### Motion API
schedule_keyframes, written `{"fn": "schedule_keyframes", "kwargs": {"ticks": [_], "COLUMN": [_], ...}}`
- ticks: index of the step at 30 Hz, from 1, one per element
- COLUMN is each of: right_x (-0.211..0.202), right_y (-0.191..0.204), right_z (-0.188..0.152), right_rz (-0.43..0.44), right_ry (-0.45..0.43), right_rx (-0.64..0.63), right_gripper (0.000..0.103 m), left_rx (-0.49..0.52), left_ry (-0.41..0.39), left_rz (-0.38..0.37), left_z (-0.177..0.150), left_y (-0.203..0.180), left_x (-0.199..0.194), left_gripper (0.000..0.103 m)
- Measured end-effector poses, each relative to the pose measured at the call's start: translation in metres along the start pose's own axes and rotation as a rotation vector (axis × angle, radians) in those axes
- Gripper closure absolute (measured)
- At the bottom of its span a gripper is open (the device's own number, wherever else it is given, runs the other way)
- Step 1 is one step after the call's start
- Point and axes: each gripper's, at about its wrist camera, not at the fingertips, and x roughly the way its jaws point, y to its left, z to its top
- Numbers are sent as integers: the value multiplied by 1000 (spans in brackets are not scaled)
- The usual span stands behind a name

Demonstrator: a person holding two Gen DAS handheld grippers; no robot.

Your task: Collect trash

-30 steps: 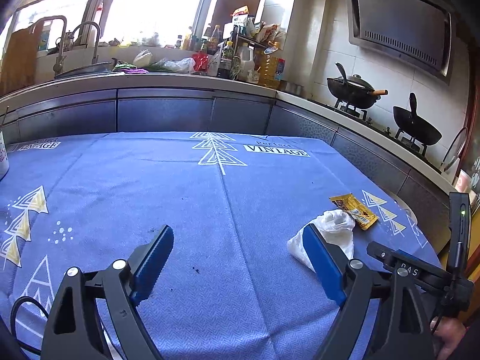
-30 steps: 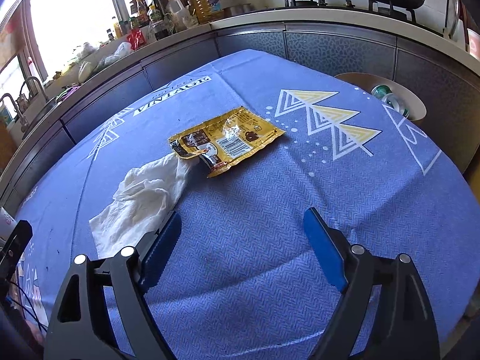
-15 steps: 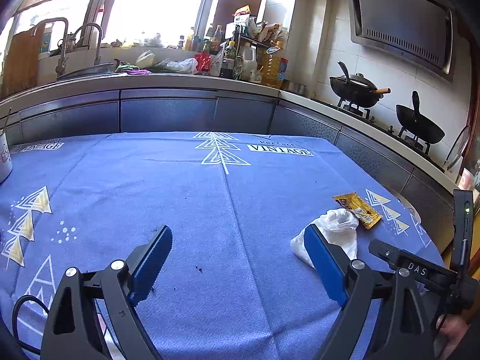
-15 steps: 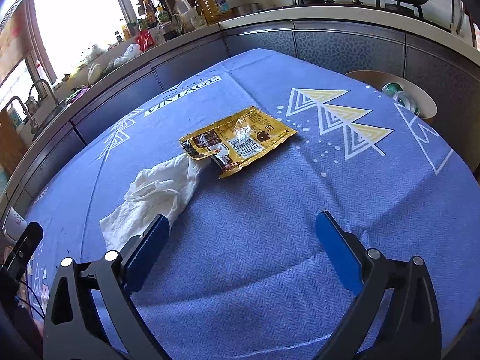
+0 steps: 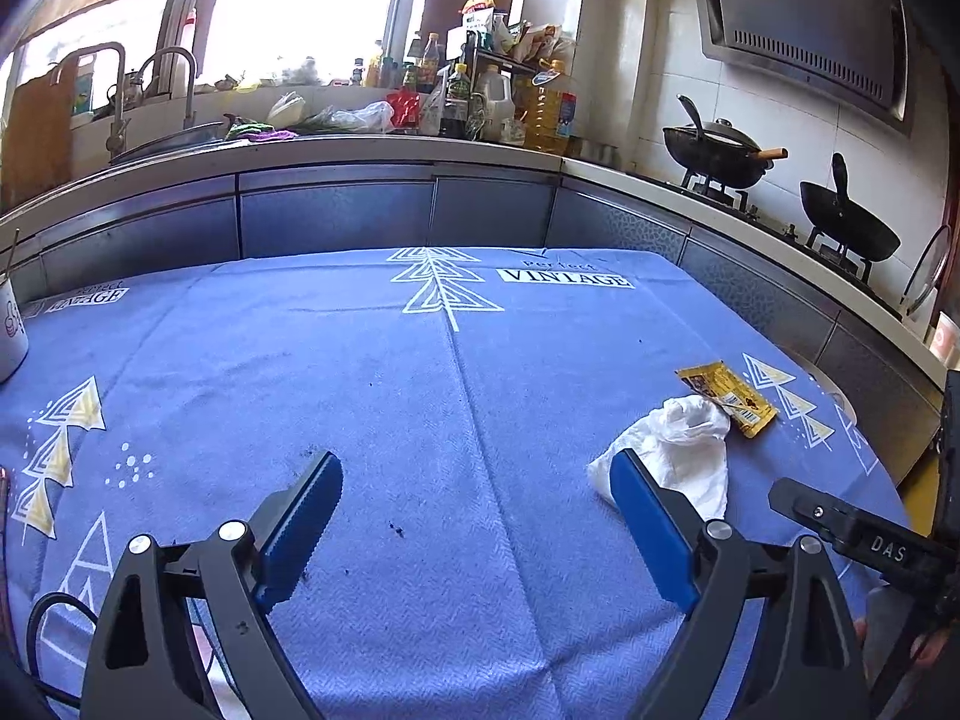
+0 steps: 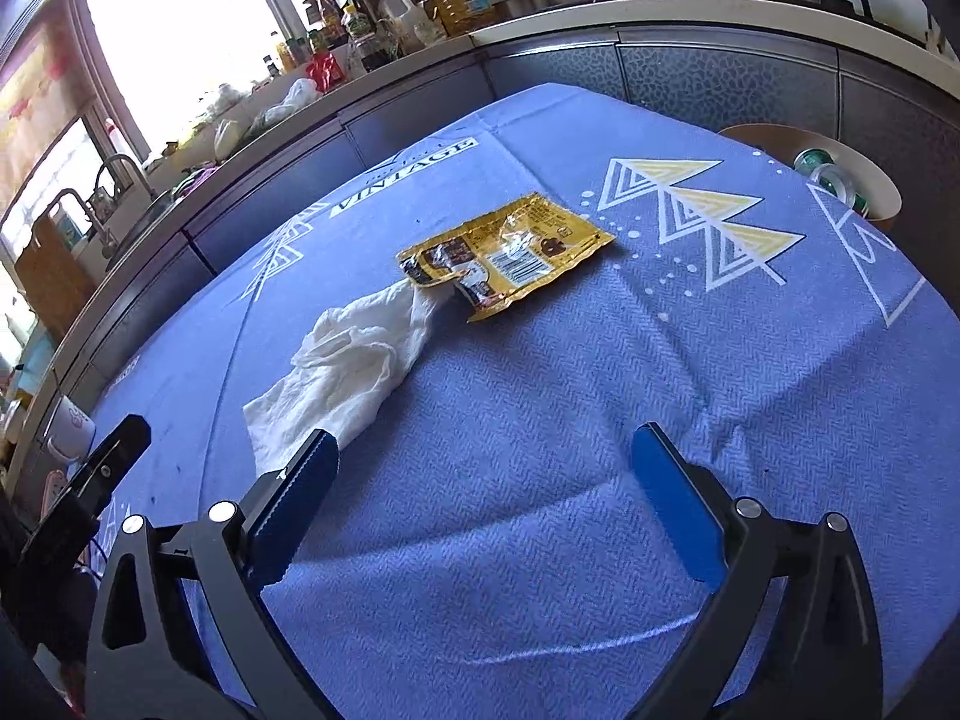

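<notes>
Trash lies on a blue tablecloth (image 5: 372,396) printed with white and yellow triangle trees and the word VINTAGE: a crumpled white paper napkin (image 6: 354,366) and a flattened yellow snack wrapper (image 6: 510,252) with a barcode panel. The wrapper's near left corner touches the napkin's far tip; both rest flat on the cloth toward the table's right side in the left wrist view, where the napkin (image 5: 678,450) sits nearer than the wrapper (image 5: 729,399).

The right gripper (image 6: 480,480) hangs over the cloth with its blue-padded jaws spread wide and nothing between them. Its left finger's tip overlaps the napkin's near corner in the picture; whether it touches cannot be told. The wrapper lies farther ahead, slightly left of the gap's centre.

The left gripper (image 5: 474,498) is likewise spread wide and empty, over bare cloth near the table's middle, with the napkin showing just beyond its right finger.

Past the table's far right edge, a round bin (image 6: 864,180) holds green cans. A white mug (image 6: 69,429) stands at the table's left edge. Behind, a kitchen counter (image 5: 360,147) carries oil bottles (image 5: 549,114) and bags, and two black woks (image 5: 720,153) sit on the stove under a range hood (image 5: 804,24).
</notes>
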Motion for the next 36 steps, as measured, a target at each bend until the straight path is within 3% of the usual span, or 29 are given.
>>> {"fn": "schedule_keyframes", "kwargs": {"ticks": [7,13,22,30,36], "right_x": [-9,-11,-9,-14,-16], "right_y": [7,9,9,6,13], "right_z": [-15,-18,-17,-16,-22], "right_rz": [37,29,31,56,79], "right_ry": [27,16,27,100,149], "right_rx": [-65,-92,-99,-41,-60], "right_gripper": [6,6,6,6,6], "left_rx": [-8,-1,5,12,17], "left_ry": [67,49,158,125,133], "left_rz": [-16,-13,-52,26,39], "left_z": [-5,-5,-5,-2,-5], "left_y": [-9,-19,-23,-21,-17], "left_x": [-3,-13,-10,-23,-25], "left_gripper": [8,5,4,4,4]}}
